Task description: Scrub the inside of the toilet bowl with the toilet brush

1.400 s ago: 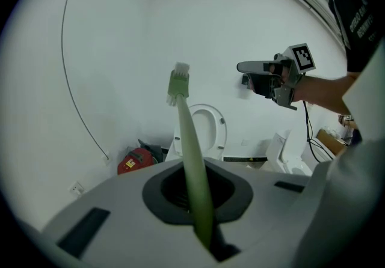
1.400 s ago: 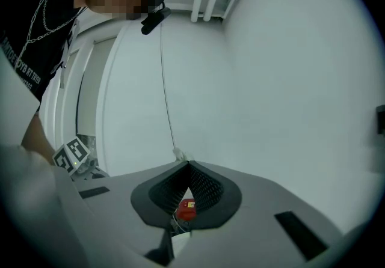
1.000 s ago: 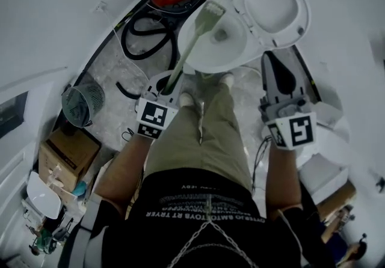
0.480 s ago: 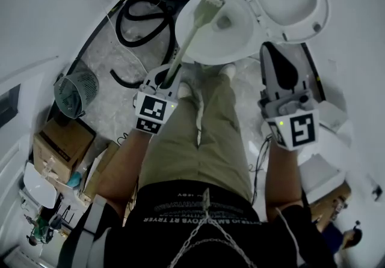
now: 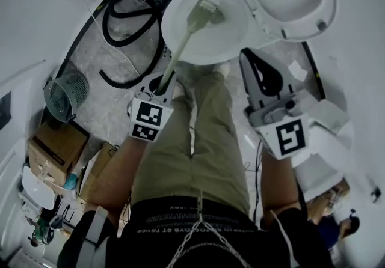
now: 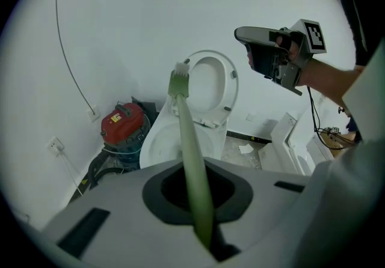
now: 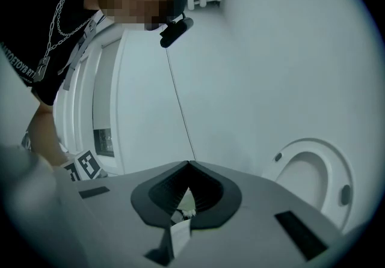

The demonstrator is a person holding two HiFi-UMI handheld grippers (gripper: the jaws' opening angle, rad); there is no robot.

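Toilet brush (image 5: 178, 51), a pale green plastic stick with a whitish bristle head. Its lower end is clamped between the jaws of the left gripper (image 5: 162, 82). In the left gripper view the stick (image 6: 187, 134) runs straight out along the jaw axis. My reading is that this lets a turn of the wrist steer the head directly.

The bristle head sits well ahead of this gripper, over the inside of the white ceramic toilet bowl (image 5: 171, 35), toward its back wall. Judgement: this is the scrubbing step, and the long reach keeps the gripper itself clear of the rim.

Right gripper (image 5: 248, 56): jaws together at the tips, carrying nothing of the task. It hangs beside the bowl, off to one side of the brush, presumably parked out of the stroke. Its own view faces the wall, with the raised white oval seat and lid (image 7: 313, 176) ahead and to its right.

Beyond the bowl, ahead-left of the left gripper: a red drum vacuum cleaner (image 6: 123, 125) and its black hose (image 5: 120, 32). Neither is involved.

Not resolved:
- Whether the bristles touch the porcelain.
- The bowl floor under the head, which is hidden.
- A small pale scrap (image 7: 180, 235) low in the right gripper's jaw gap, unidentified.
- The vacuum cleaner, cut off by the top edge of the head view.
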